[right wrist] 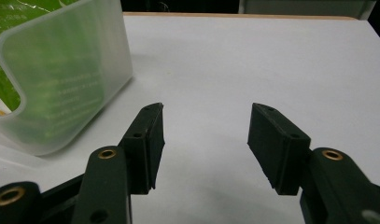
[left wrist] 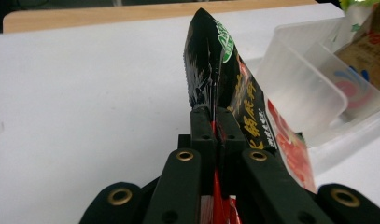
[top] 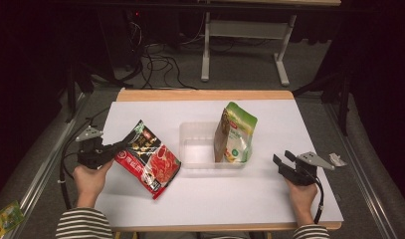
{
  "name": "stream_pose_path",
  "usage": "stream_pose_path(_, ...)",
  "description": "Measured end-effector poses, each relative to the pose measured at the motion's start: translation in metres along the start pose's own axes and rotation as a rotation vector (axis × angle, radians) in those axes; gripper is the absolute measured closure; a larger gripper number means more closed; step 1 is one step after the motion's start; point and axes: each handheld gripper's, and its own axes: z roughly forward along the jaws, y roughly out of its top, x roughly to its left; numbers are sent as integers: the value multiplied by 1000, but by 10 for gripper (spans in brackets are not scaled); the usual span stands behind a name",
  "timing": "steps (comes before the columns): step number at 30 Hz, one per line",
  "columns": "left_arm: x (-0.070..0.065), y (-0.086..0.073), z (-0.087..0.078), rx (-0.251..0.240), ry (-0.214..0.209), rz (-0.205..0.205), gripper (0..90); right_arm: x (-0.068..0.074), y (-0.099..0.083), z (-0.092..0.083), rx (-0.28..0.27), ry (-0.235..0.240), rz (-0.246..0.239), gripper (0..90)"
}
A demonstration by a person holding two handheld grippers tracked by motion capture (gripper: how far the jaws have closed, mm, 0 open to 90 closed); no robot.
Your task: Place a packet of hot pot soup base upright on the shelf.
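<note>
— Two grippers on the go, one in each hand. See the left gripper [top: 121, 146]? Its jaws are pressed together on the top edge of that black and red sauce packet [top: 149, 159].

— Yes, pinched tight; in the left gripper view the packet [left wrist: 220, 79] sticks up right between the closed jaws. Where does the rest of it sit?

— It hangs slantwise from the grip, its lower corner down by the white table top [top: 230, 199], just left of the clear plastic tub [top: 200, 149]. I cannot tell from here whether that corner touches the table.

— And the tub itself?

— Middle of the table, with a green and brown pouch [top: 235, 134] standing upright in its right end.

— What about the other hand?

— The right gripper [top: 283, 161] rests low, to the right of the tub, well apart from the packet. Its jaws are spread wide, nothing between them but bare table, and the tub's corner [right wrist: 61, 79] lies just beside its left jaw.
</note>
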Motion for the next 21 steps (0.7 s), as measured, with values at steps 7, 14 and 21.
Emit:
stream_pose_path(7,-17,14,-10,-9,-6,51,891,0,0,0,-2,0,-4,454)
stream_pose_path(14,-26,20,-19,-16,-11,74,892,0,0,0,0,0,-7,453)
stream_pose_path(21,-35,26,-30,-35,-24,87,892,1,0,0,2,-1,-7,453)
